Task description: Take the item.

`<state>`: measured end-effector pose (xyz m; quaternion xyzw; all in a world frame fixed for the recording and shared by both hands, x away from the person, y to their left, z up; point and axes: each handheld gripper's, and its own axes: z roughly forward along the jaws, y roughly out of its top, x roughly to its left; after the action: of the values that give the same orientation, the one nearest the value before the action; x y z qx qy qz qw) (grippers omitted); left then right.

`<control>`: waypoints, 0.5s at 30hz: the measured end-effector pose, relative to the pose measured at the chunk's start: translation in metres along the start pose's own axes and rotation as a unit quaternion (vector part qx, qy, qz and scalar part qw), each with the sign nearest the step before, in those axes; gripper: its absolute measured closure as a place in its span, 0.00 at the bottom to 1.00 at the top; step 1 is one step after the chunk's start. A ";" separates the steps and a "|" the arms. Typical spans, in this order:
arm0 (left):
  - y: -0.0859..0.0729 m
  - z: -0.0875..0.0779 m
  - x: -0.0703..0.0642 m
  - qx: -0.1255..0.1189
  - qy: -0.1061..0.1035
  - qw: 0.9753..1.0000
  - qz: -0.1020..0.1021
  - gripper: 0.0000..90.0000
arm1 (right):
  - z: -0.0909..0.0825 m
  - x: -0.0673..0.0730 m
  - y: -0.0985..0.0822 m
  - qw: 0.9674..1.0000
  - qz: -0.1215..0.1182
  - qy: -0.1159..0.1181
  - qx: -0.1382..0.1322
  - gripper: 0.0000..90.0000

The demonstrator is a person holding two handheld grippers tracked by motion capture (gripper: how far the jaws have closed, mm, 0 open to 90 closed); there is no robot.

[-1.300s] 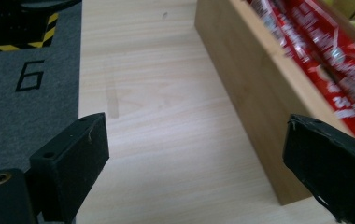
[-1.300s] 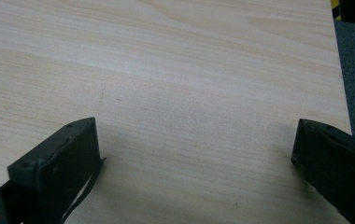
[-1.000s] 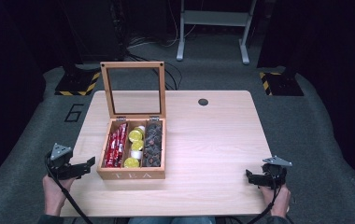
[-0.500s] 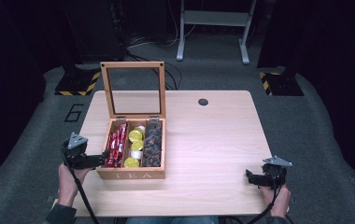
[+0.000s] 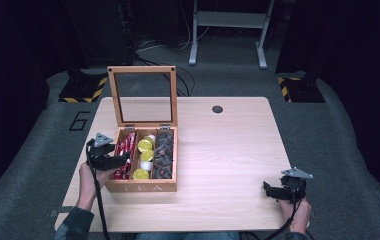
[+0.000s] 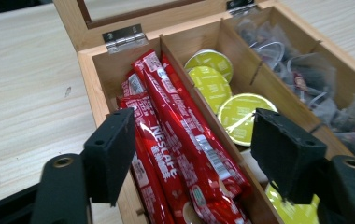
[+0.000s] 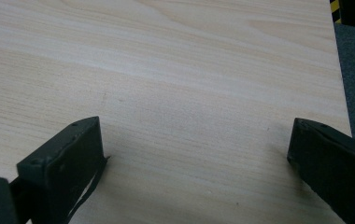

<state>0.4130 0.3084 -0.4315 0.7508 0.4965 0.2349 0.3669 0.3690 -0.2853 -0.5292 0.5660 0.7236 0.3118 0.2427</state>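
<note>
A wooden tea box (image 5: 143, 187) stands on the left half of the table with its glass lid (image 5: 143, 95) upright. It has three compartments: red stick packets (image 6: 175, 140) on the left, yellow-green capsules (image 6: 210, 79) in the middle, clear bags of tea (image 6: 301, 79) on the right. My left gripper (image 5: 120, 159) hovers open over the box's left compartment (image 5: 124, 155), its jaws spread above the red packets (image 5: 125, 150) with nothing between them. Low at the table's front right corner, my right gripper (image 5: 270, 189) stands open over bare wood (image 7: 189, 93).
A round cable hole (image 5: 217, 109) sits near the table's back edge. The table's right edge (image 7: 341, 93) runs close beside the right gripper. Grey carpet, dark equipment and a white frame (image 5: 228, 30) lie beyond the table.
My left gripper has moved from the table's front left corner up and right, over the box's left compartment. The right gripper has stayed put.
</note>
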 end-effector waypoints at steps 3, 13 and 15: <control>0.003 0.009 0.001 0.013 0.005 1.000 -0.009 0.41 | 0.000 0.000 0.000 1.000 0.000 0.000 0.000 0.04; 0.006 0.030 0.006 0.062 0.005 0.998 -0.021 0.71 | -0.001 0.000 0.000 1.000 0.001 0.000 -0.002 0.06; 0.005 0.032 0.008 0.068 0.001 0.997 -0.027 0.74 | -0.001 0.000 0.000 1.000 0.001 0.000 -0.002 0.06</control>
<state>0.4416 0.3040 -0.4473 0.7605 0.5315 0.1911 0.3203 0.3684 -0.2856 -0.5290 0.5667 0.7221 0.3133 0.2435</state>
